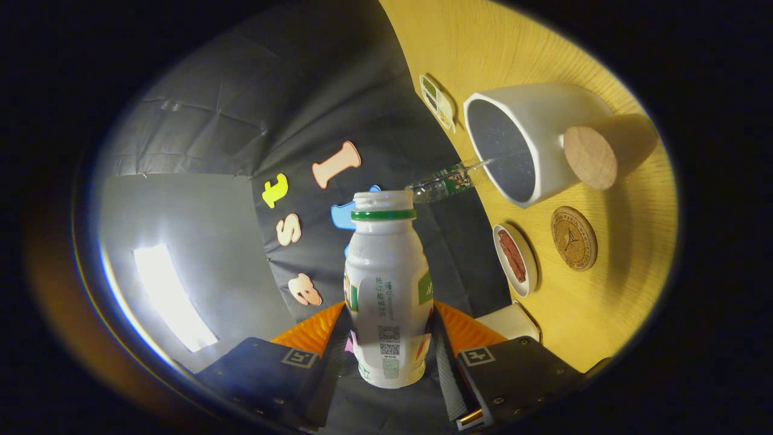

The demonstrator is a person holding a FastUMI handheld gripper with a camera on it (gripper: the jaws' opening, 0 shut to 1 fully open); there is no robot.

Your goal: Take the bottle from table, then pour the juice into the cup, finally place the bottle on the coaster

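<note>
Gripping the bottle, the hand-held gripper; cup, coaster, small dish nearby.

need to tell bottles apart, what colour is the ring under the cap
Green, on the white bottle held between the gripper fingers; clearest in the gripper view.

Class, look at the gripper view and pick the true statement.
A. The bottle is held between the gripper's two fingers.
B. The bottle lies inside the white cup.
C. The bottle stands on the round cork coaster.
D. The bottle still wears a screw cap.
A: the bottle sits clamped between both fingers of the gripper, its mouth open, apart from the cork coaster and the white cup.
</note>
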